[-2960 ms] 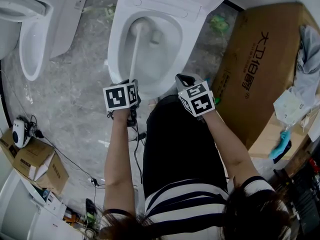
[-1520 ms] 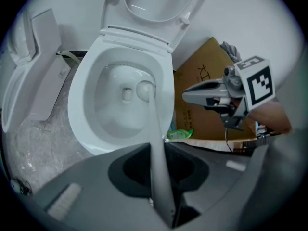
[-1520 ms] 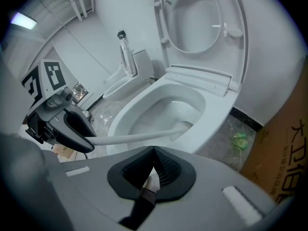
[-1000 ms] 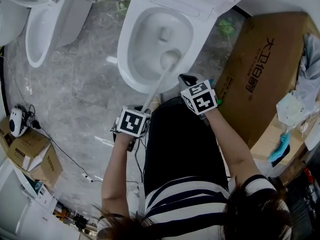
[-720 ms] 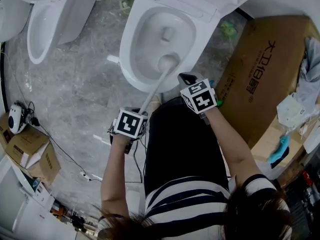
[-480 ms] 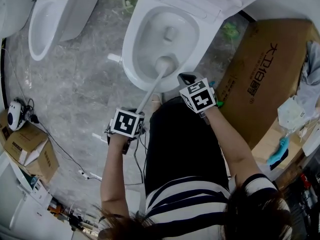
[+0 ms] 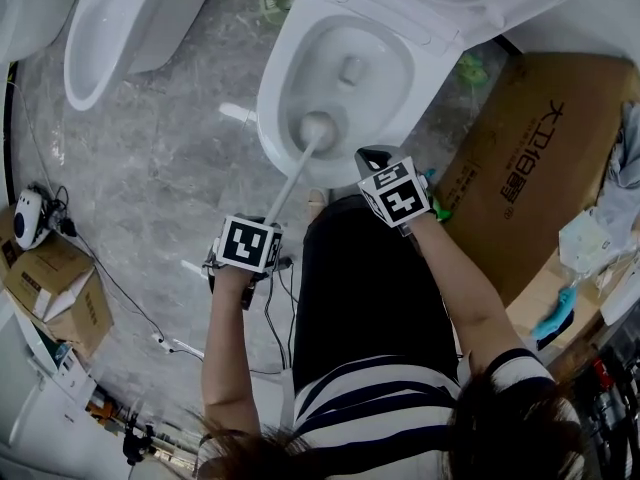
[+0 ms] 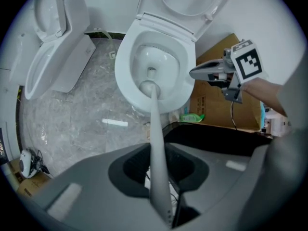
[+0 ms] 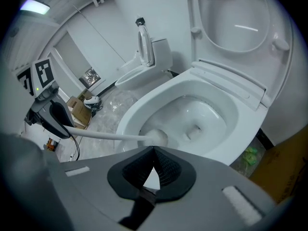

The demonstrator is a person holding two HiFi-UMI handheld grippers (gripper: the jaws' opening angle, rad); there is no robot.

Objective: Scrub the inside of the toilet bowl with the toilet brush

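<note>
The white toilet bowl (image 7: 400, 118) stands open with its lid raised, straight ahead of me. The toilet brush's round head (image 7: 318, 128) rests against the near inside wall of the bowl, close to the front rim. Its long white handle (image 7: 285, 183) slants back to my left gripper (image 7: 260, 226), which is shut on it. The left gripper view has the handle (image 8: 156, 143) running out between the jaws to the brush head (image 8: 148, 87). My right gripper (image 7: 372, 156) hovers at the bowl's near right rim, shut with nothing in it. From the right gripper (image 9: 154, 150) the brush head (image 9: 155, 137) lies just ahead.
A second toilet (image 7: 110, 28) stands at the left. A big cardboard box (image 7: 530, 158) lies right of the bowl. Small cartons (image 7: 50, 288) and cables (image 7: 150, 318) sit on the grey floor at the left. A short white stick (image 7: 238, 114) lies beside the bowl's base.
The brush head slid from the bowl's far left, across to its right side, then to the near front wall. My left gripper drew back and left. The right gripper stayed put.
</note>
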